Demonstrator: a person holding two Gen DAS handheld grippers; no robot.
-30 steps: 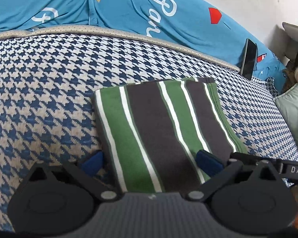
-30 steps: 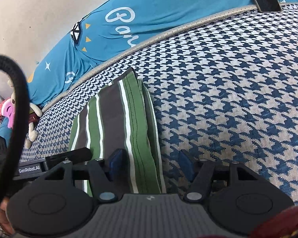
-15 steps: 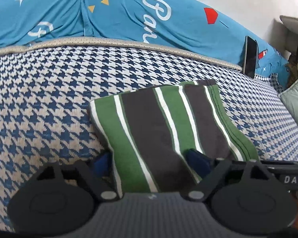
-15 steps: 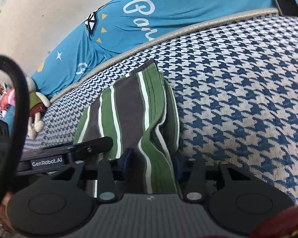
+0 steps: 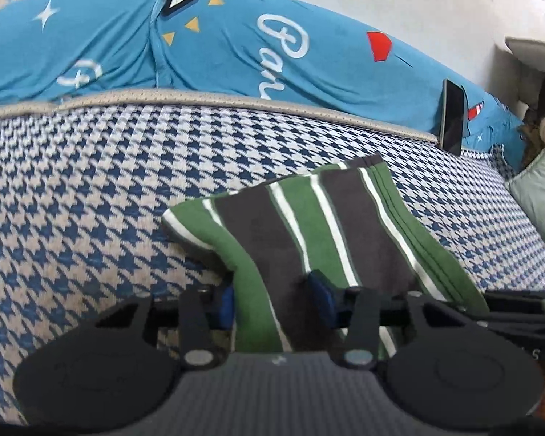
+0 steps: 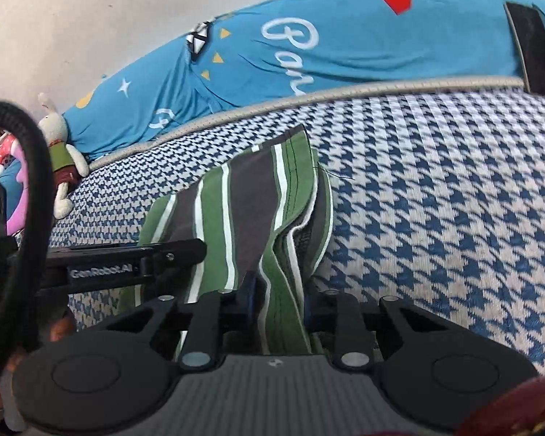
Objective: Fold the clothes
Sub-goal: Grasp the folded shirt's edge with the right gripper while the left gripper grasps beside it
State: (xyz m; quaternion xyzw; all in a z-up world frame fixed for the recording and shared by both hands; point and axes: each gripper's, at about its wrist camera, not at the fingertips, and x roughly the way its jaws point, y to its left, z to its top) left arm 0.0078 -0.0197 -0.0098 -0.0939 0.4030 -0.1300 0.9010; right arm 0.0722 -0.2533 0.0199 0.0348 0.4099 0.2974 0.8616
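Observation:
A folded garment [image 5: 323,225] with green, dark grey and white stripes rests on the houndstooth bed cover [image 5: 91,189]. My left gripper [image 5: 274,299] is shut on the garment's near left corner, which bunches up between the blue pads. In the right wrist view the same striped garment [image 6: 250,203] has its near right edge lifted and creased, and my right gripper [image 6: 278,299] is shut on that edge. The left gripper's black body [image 6: 127,265] shows at the left of that view.
A blue quilt [image 5: 236,43] with white lettering lies along the wall behind. A dark phone [image 5: 452,120] leans on it at the right. A plush rabbit [image 6: 60,152] and pink items sit at the far left. A grey cushion [image 5: 541,196] lies right.
Both grippers have gone from open around the garment's near corners to shut on them. The near edge has risen off the bed and wrinkled.

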